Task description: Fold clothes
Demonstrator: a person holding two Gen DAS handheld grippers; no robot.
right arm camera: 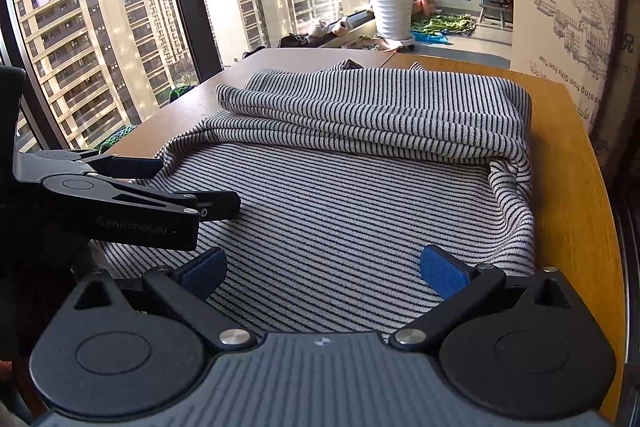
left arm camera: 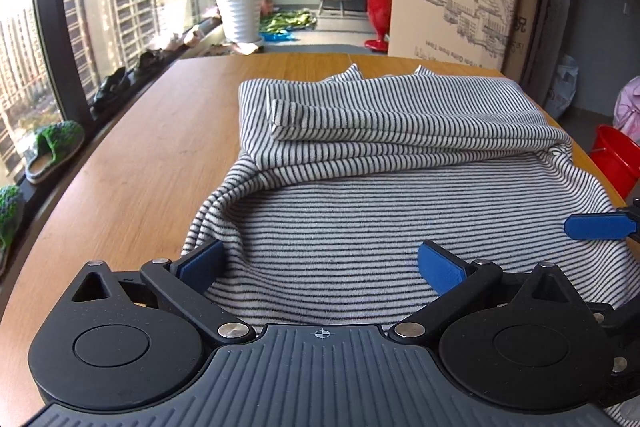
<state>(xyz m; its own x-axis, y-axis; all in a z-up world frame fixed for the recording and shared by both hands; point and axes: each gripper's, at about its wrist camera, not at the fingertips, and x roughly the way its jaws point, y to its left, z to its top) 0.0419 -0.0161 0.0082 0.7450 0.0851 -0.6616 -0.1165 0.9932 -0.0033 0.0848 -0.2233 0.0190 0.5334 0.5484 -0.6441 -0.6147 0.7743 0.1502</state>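
In the left wrist view, the left gripper [left arm camera: 322,265] hangs with its blue-padded fingers spread apart over the near part of the black-and-white striped knit garment [left arm camera: 400,163], which lies partly folded ahead on the wooden table [left arm camera: 152,147]. In the right wrist view, the right gripper [right arm camera: 324,267] is likewise spread wide and grips nothing, the garment just ahead and beneath it.

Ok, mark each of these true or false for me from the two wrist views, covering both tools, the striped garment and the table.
1. Both tools are open. True: left tool and right tool have their pads spread wide.
2. The striped garment hangs off the floor. False: it lies on the wooden table.
3. A sleeve is folded across the garment's far part. True.
4. The right tool grips a red bucket. False: it holds nothing; the red bucket sits beyond the table edge.
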